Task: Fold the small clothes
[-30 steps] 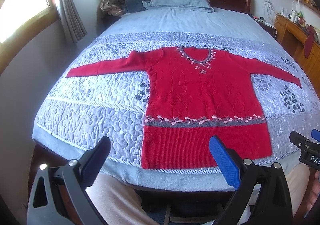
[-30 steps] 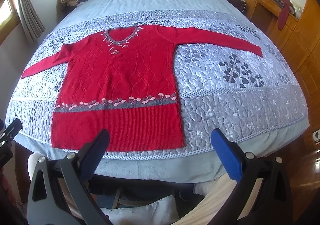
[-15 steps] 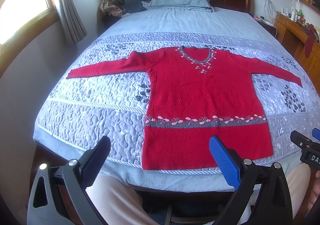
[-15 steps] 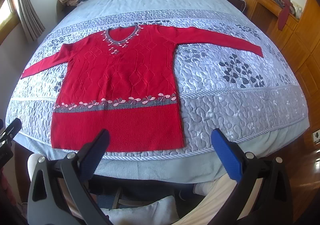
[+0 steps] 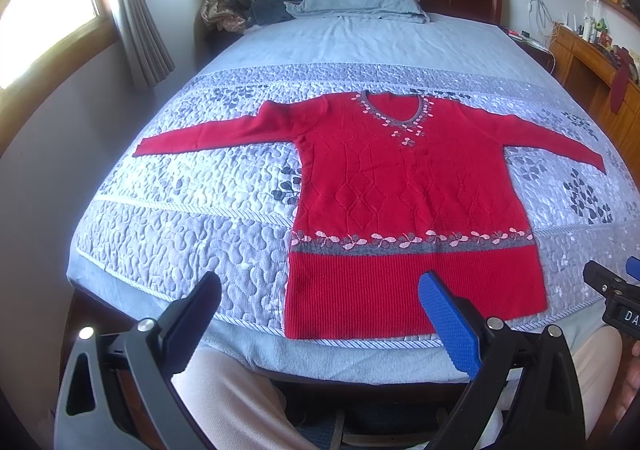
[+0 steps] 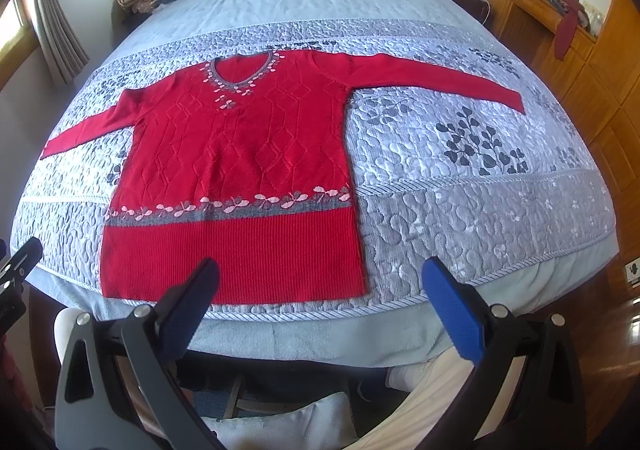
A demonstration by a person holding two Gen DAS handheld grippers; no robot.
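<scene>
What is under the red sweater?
The red sweater lies flat on a grey patterned quilt covering the bed. The quilt directly beneath it is hidden.

Light: bright daylight from the overexposed wood-framed window [image 5: 36, 21] at left | Glare: soft sheen across the grey quilted leaf-pattern bedspread [image 5: 208, 205] | Shadows: faint, diffuse | Distortion: strong fisheye bowing, dark vignetted corners | Focus: centre sharp, black-and-blue gripper fingers [image 6: 452, 314] slightly soft

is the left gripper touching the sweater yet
Apart. The left wrist view shows the left gripper open, held short of the bed's near edge, with bare bedding between its fingertips and the sweater.
</scene>
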